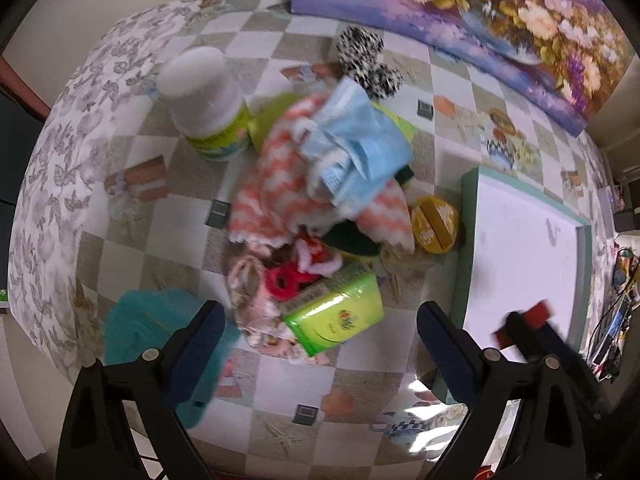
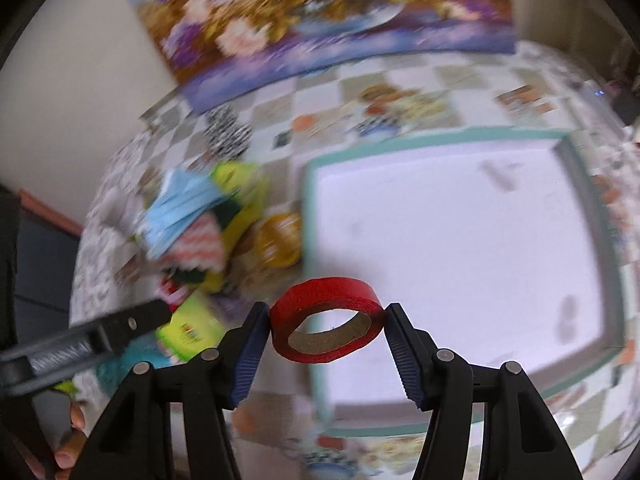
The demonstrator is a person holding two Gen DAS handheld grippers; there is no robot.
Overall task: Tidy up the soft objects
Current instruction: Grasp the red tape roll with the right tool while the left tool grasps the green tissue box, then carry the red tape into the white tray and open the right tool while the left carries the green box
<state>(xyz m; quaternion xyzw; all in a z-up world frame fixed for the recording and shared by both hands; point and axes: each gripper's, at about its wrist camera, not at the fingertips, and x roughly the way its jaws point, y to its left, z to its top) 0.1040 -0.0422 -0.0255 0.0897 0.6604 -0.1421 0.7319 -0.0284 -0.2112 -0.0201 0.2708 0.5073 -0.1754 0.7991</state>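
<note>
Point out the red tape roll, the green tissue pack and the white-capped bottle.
red tape roll [image 2: 326,320], right wrist view, on its red outer band.
green tissue pack [image 1: 336,318], left wrist view, on its top face.
white-capped bottle [image 1: 200,88], left wrist view, on its white cap.

one red tape roll [image 2: 326,318]. one shallow white tray [image 1: 468,240] with a green rim, at three o'clock of the pile. one white bottle [image 1: 204,100] at ten o'clock. one blue face mask [image 1: 352,148] on one orange-and-white cloth [image 1: 272,184]. one green tissue pack [image 1: 336,316] at six o'clock. one round yellow tin [image 1: 434,224]. one black-and-white fuzzy item [image 1: 366,60] at twelve o'clock. one teal cloth [image 1: 144,328]. one red scrunchie [image 1: 284,280]. two tools in all.
</note>
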